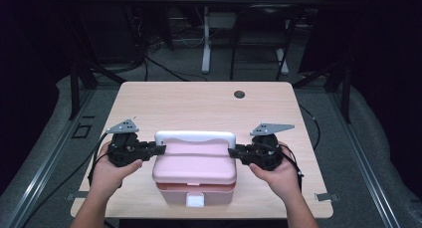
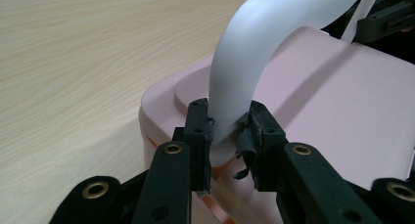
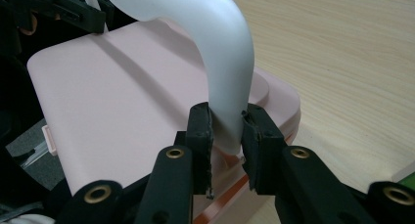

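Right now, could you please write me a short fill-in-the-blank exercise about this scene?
1. Each gripper is shut on one end of the white plastic ___ of the pink plastic box.
2. The box stands on a light ___ table.
3. The left gripper and right gripper grip from ___ sides.

Missing: handle; wooden; opposite

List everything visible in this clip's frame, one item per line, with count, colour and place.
box: one, pink, near edge of the table, middle.
handle: one, white, arched over the box lid.
latch: one, white, front of the box.
table: one, light wood, with a dark round hole near its far edge.
left gripper: one, black, jaws clamped on the handle's left end.
right gripper: one, black, jaws clamped on the handle's right end.
hands: two, holding the grippers.
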Demonstrator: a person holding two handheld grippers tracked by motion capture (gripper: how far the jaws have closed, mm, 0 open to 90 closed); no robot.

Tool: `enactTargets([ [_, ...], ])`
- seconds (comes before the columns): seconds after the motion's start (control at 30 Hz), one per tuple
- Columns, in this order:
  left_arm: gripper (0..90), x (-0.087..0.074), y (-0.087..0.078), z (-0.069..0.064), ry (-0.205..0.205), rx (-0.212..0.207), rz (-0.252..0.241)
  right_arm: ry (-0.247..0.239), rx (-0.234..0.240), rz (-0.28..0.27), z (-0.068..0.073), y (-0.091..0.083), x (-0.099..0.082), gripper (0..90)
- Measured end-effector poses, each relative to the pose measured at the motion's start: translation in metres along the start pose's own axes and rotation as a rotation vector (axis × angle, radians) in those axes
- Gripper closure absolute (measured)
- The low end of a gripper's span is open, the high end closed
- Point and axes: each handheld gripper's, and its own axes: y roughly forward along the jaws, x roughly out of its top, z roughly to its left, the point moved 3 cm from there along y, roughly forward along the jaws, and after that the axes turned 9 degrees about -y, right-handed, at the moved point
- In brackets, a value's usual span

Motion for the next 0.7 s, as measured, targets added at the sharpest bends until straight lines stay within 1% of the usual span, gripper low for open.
enactTargets([
  [0.03, 73.8, 0.000, 0.000, 0.000, -0.006, -0.001, -0.004, 0.001, 0.001, -0.005, 0.000, 0.000, 0.000, 74.5],
  [0.13, 73.8, 0.002, 0.000, -0.001, -0.007, 0.003, -0.011, 0.003, 0.001, -0.011, -0.001, -0.001, 0.001, 74.4],
  [0.17, 73.8, 0.002, -0.001, -0.001, 0.000, 0.005, -0.011, 0.005, 0.001, -0.014, -0.001, -0.001, 0.002, 74.5],
  [0.27, 73.8, 0.004, -0.002, -0.002, 0.000, 0.007, -0.019, 0.007, 0.001, -0.024, -0.002, -0.002, 0.003, 74.4],
  [0.43, 73.7, 0.007, -0.003, -0.002, 0.000, -0.002, -0.032, 0.009, 0.012, -0.036, -0.003, -0.006, 0.006, 74.6],
  [0.47, 73.7, 0.007, -0.004, -0.002, -0.007, -0.006, -0.031, 0.011, 0.016, -0.040, -0.003, -0.006, 0.006, 74.6],
  [0.57, 73.6, 0.008, -0.003, -0.001, -0.013, -0.008, -0.034, 0.015, 0.019, -0.042, -0.004, -0.006, 0.007, 74.6],
  [0.7, 73.6, 0.013, -0.004, 0.000, -0.013, -0.008, -0.029, 0.016, 0.018, -0.042, -0.005, -0.006, 0.010, 74.6],
])
